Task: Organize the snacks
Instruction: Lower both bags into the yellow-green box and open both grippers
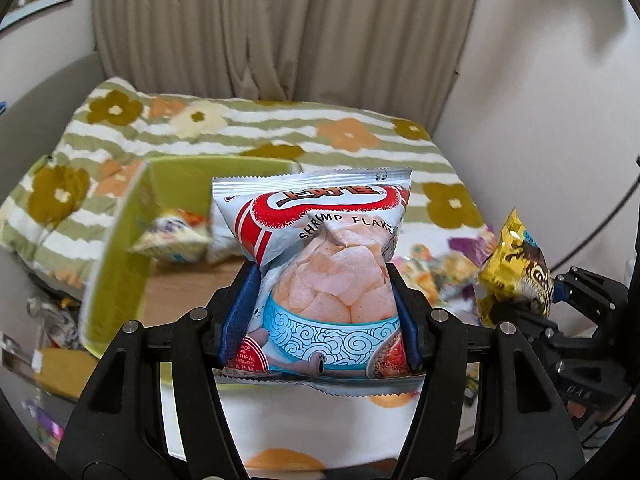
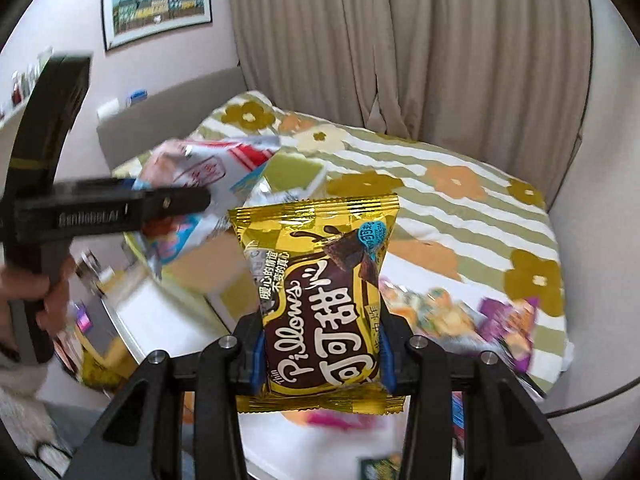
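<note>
Now we pinch the shrimp flakes bag (image 1: 324,276) in our left tool (image 1: 320,312) and the yellow Pillows pack (image 2: 320,304) in our right tool (image 2: 322,356); green box (image 1: 120,240) at 9 o'clock.

Beige curtain (image 1: 288,28), pale wall (image 1: 540,80), framed picture (image 2: 157,4), floral striped quilt (image 1: 248,128)

my left fingers (image 1: 236,312) pinch the shrimp flakes bag (image 1: 324,280) before the box (image 1: 132,240); the pillows bag (image 2: 320,312) hangs to its right, over the bed (image 2: 460,200).
</note>
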A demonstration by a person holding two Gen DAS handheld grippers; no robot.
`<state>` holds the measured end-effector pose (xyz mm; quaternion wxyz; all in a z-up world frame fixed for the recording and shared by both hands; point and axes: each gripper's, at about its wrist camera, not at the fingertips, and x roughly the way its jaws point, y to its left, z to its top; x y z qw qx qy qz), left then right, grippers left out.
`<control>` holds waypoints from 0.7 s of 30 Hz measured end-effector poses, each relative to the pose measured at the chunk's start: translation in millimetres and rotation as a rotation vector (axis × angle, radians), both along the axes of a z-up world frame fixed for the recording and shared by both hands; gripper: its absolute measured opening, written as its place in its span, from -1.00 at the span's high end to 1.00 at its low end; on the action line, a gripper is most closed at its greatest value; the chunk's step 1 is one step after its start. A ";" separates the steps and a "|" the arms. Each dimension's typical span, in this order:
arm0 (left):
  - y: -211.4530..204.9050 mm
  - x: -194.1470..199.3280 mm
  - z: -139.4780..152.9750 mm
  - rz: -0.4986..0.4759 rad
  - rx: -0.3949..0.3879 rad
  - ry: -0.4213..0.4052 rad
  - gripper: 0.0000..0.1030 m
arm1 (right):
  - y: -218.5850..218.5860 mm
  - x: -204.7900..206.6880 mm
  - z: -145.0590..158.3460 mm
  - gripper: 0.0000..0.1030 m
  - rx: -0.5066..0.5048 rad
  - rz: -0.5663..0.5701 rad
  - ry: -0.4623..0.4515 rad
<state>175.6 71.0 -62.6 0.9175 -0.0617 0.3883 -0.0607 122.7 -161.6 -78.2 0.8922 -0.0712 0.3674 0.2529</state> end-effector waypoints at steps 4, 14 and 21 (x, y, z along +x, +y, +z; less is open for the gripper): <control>41.6 17.5 -2.0 0.029 0.014 0.018 -0.12 | 40.1 33.6 3.6 0.24 0.039 -0.001 0.028; 120.9 63.5 -49.8 0.030 0.068 0.131 -0.12 | 128.4 97.4 -7.1 0.24 0.033 -0.091 0.100; 141.6 85.1 -87.0 -0.008 0.059 0.201 -0.16 | 157.2 113.7 -23.4 0.24 0.037 -0.152 0.153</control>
